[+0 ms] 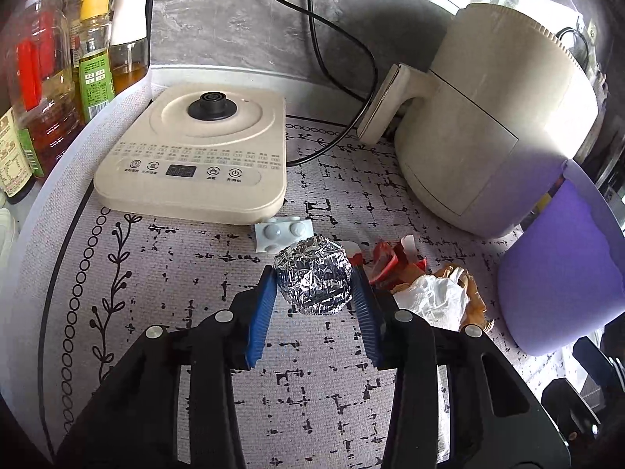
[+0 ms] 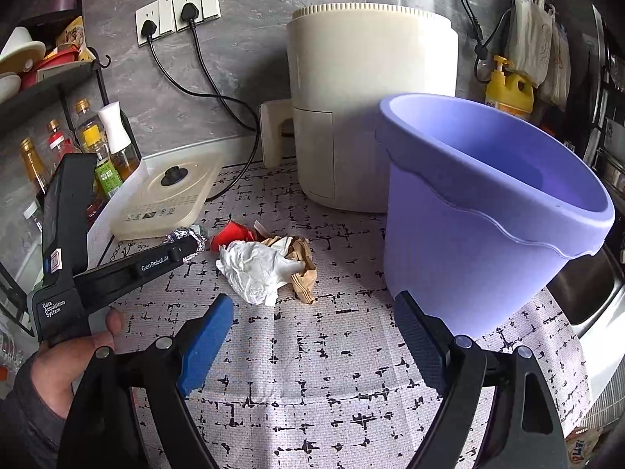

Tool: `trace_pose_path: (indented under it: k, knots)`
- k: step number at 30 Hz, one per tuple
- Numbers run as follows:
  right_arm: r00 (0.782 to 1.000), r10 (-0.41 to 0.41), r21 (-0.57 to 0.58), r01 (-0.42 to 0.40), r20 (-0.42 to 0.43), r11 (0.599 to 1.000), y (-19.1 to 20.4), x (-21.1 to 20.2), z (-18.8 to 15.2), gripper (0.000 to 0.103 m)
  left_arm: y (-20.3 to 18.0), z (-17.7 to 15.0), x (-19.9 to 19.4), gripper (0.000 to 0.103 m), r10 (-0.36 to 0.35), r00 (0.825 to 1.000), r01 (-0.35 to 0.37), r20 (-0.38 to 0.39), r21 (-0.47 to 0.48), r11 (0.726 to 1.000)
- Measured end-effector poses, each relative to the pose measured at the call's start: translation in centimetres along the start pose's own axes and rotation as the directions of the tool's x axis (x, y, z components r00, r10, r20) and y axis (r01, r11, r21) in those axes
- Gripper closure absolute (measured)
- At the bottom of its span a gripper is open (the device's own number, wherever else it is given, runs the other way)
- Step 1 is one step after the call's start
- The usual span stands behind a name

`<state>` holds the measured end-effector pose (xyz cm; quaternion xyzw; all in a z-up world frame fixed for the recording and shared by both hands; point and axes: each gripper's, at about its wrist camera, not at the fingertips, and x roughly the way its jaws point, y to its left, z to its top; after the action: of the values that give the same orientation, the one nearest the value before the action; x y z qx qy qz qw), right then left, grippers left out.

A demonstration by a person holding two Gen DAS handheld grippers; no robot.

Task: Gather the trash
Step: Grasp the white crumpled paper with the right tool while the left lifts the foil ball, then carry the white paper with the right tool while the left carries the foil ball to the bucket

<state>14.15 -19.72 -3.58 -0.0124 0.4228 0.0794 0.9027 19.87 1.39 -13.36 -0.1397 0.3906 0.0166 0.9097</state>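
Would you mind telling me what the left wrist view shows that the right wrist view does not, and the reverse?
Only the left wrist view shows the pill blister pack behind the foil ball, and the left gripper with its pads close either side of that ball.

Only the right wrist view shows the wall sockets, the yellow pump bottle, the purple bin's open mouth, and the open right gripper.

Both show the air fryer, kettle base, crumpled white tissue and red wrapper.
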Motion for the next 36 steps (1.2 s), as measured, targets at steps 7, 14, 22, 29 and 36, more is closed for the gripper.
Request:
trace_pose_path:
  k: [7, 14, 22, 29, 36]
  knots:
    - [0.996, 0.091, -0.047, -0.091, -0.019, 0.995, 2.5, 2.5, 0.6, 0.031, 2.9, 0.2, -1.4, 0.064, 0.102, 0.995, -0.101, 0.022, -0.024, 0.995]
    - [0.990, 0.136, -0.069, -0.138, -0.034, 0.988, 3.9, 5.2, 1.6, 0.033, 4.3, 0.5, -2.0, 0.064, 0.154, 0.987, -0.153, 0.042, -0.029, 0.988]
    - [0.988, 0.150, -0.097, -0.153, -0.037, 0.983, 5.1, 7.8, 2.1, 0.033, 4.8, 0.6, -0.8, 0.064, 0.204, 0.978, -0.202, 0.035, -0.043, 0.978]
    - [0.990, 0.115, -0.130, -0.125, -0.082, 0.984, 6.0, 9.7, 1.4, 0.047, 5.0, 0.1, -0.1, 0.064, 0.224, 0.974, -0.222, 0.032, -0.046, 0.974]
    - [0.983, 0.142, -0.155, -0.159, -0.114, 0.975, 6.3, 10.0, 0.6, 0.090, 4.7, -0.2, -1.1, 0.063, 0.224, 0.974, -0.223, 0.041, -0.030, 0.974]
